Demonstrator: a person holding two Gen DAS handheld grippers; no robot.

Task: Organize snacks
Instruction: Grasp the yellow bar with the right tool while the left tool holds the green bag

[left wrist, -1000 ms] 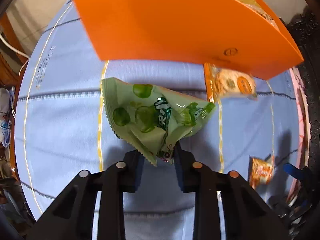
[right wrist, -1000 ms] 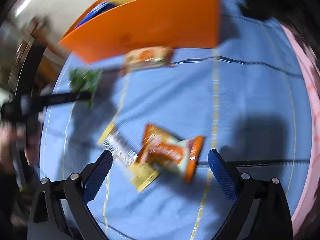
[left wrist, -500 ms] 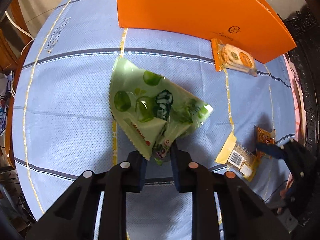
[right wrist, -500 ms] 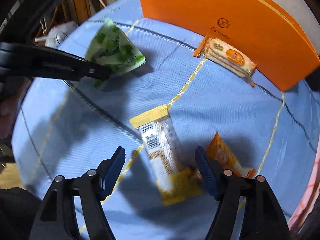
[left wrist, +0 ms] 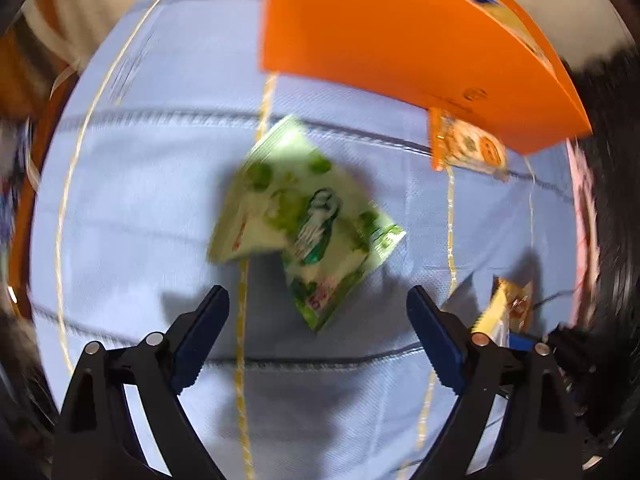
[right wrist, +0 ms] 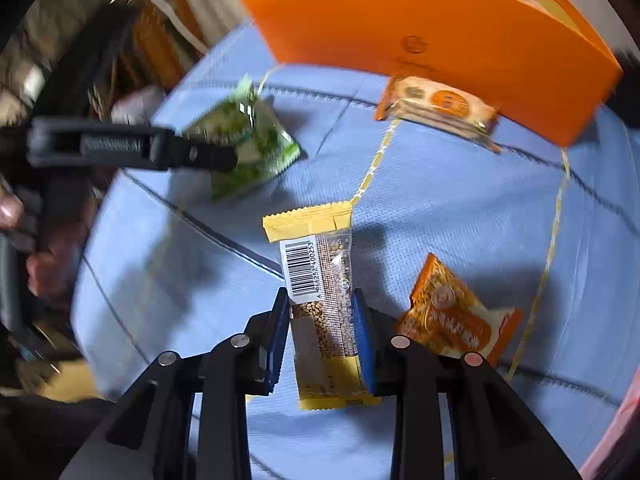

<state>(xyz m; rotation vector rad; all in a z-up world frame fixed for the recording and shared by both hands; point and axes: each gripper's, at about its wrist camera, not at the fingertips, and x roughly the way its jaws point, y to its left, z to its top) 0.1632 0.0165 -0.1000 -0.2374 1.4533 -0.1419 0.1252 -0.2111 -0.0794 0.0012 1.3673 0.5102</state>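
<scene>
Right gripper [right wrist: 320, 332]: your jaws are closing on the yellow-ended grain bar [right wrist: 322, 300], pads touching both long edges, so it's pinched across its narrow width, prob. for a lift to the orange box [right wrist: 460, 52] ahead. Left gripper [left wrist: 318, 328]: jaws opening, wide apart, nothing between; green crinkly pouch [left wrist: 304, 220] sits just ahead, loose and blurred, apparently let go. Bar wrapper is glossy w/ clear window, flat, stiff-looking. Orange packet [right wrist: 452, 316] lies just right of your right fingers; cracker pack [right wrist: 440, 110] rests against the box wall.

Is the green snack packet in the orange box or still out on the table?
Out: the crumpled green snack packet lies on the blue tablecloth, short of the orange box.
</scene>
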